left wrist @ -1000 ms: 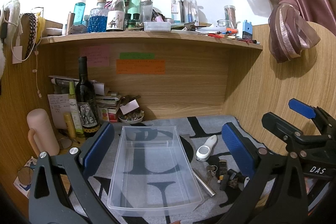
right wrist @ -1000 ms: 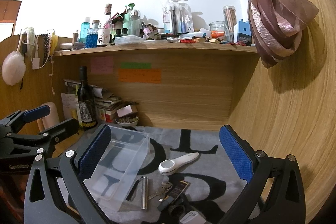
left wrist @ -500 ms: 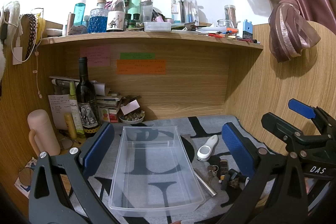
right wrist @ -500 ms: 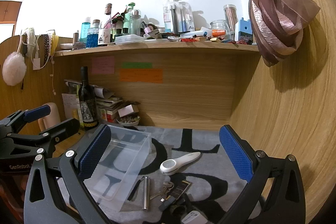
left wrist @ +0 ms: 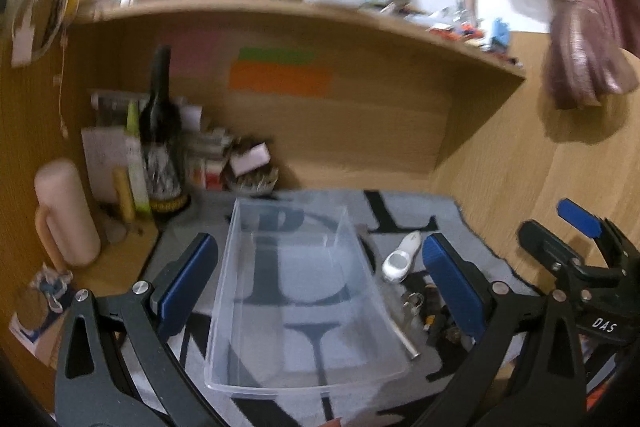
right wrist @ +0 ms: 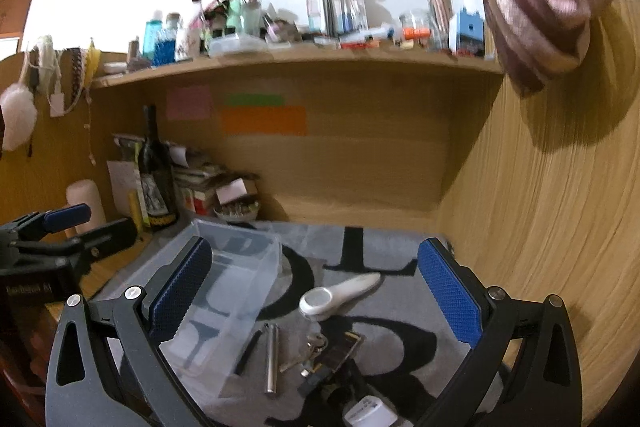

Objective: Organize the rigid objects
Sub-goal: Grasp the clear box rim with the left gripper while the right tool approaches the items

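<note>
Both pairs of tongs hang over the grey lettered mat (right wrist: 384,307), and both are spread wide with nothing between the blue pads. The left gripper (left wrist: 320,291) sits above the clear plastic bin (left wrist: 296,291), its two fingers straddling the bin's long sides without touching them, as far as the blurred left wrist view lets one judge. The bin lies empty on the mat, its near end towards the camera.

Over to the right gripper (right wrist: 316,291): jaws fully apart, gripping nothing, poised above a scatter of small items just beside the bin's right wall. There is a white handheld device (right wrist: 336,295) with a round end, lying at a slant. Nearer the camera, a slim metal cylinder (right wrist: 272,357) lies along the bin's edge, with a thin black stick (right wrist: 248,353) between it and the bin. Beside those sits a bunch of keys (right wrist: 314,345) touching a dark rectangular piece (right wrist: 340,349), and a white plug-like object (right wrist: 370,413) shows at the bottom edge.

At the back left a dark wine bottle (right wrist: 154,171) stands upright against the wooden wall, under a cluttered shelf (right wrist: 304,61). Coloured sticky notes (right wrist: 262,119) are stuck on the back panel.
</note>
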A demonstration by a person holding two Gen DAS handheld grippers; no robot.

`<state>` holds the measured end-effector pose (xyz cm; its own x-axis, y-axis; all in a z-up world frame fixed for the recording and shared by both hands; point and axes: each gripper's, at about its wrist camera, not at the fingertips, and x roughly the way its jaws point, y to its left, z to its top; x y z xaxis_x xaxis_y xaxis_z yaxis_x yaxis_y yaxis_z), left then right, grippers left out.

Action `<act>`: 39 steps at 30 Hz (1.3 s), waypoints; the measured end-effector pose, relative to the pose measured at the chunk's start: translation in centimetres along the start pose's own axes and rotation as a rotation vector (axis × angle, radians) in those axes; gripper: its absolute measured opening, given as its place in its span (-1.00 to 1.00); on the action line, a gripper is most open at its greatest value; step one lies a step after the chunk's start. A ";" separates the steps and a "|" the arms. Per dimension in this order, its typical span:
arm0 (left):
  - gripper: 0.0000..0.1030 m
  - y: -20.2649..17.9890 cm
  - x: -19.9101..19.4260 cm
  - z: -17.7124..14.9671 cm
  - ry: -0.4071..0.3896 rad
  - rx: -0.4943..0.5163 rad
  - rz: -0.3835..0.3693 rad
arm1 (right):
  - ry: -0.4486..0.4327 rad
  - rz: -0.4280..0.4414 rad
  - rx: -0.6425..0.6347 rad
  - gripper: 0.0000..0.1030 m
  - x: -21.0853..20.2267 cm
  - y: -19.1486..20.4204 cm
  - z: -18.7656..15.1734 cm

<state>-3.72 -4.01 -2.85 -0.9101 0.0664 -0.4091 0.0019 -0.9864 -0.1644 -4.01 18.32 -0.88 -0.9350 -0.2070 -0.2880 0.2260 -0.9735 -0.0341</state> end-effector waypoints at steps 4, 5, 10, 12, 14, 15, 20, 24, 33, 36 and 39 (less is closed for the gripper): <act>1.00 2.6 2.1 -0.7 0.066 -0.057 0.011 | 0.074 -0.011 0.023 1.00 1.7 -0.7 -1.1; 1.00 3.6 2.8 -0.9 0.093 -0.075 0.017 | 0.097 -0.015 0.029 1.00 2.2 -1.0 -1.5; 0.47 5.9 5.7 -2.0 0.224 -0.081 0.073 | 0.190 -0.036 0.031 1.00 3.9 -1.9 -3.3; 0.43 6.5 6.6 -2.4 0.264 -0.083 0.076 | 0.242 -0.037 0.046 1.00 4.7 -2.4 -4.3; 0.36 6.8 7.3 -2.9 0.297 -0.065 0.103 | 0.294 -0.049 0.062 1.00 5.5 -3.2 -5.4; 0.30 6.9 7.7 -3.2 0.318 -0.042 0.111 | 0.317 -0.061 0.066 1.00 5.8 -3.4 -5.8; 0.00 7.6 9.1 -4.3 0.410 -0.036 0.087 | 0.403 -0.099 0.091 0.99 6.9 -4.5 -8.0; -0.36 8.3 9.7 -4.8 0.463 -0.045 0.079 | 0.442 -0.112 0.092 0.98 7.0 -4.9 -8.9; -0.85 7.9 10.1 -5.2 0.527 -0.031 0.051 | 0.512 -0.137 0.103 0.76 6.5 -5.7 -10.7; -0.85 7.9 10.1 -5.2 0.526 -0.023 0.054 | 0.546 -0.134 0.127 0.66 6.4 -6.1 -11.6; -0.86 7.8 10.1 -5.1 0.519 -0.008 0.061 | 0.572 -0.119 0.142 0.44 6.5 -6.2 -12.3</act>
<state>-10.73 -10.26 -12.86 -0.5829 0.0765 -0.8089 0.0533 -0.9898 -0.1321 -8.11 24.25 -14.29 -0.6473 -0.0489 -0.7607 0.0530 -0.9984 0.0190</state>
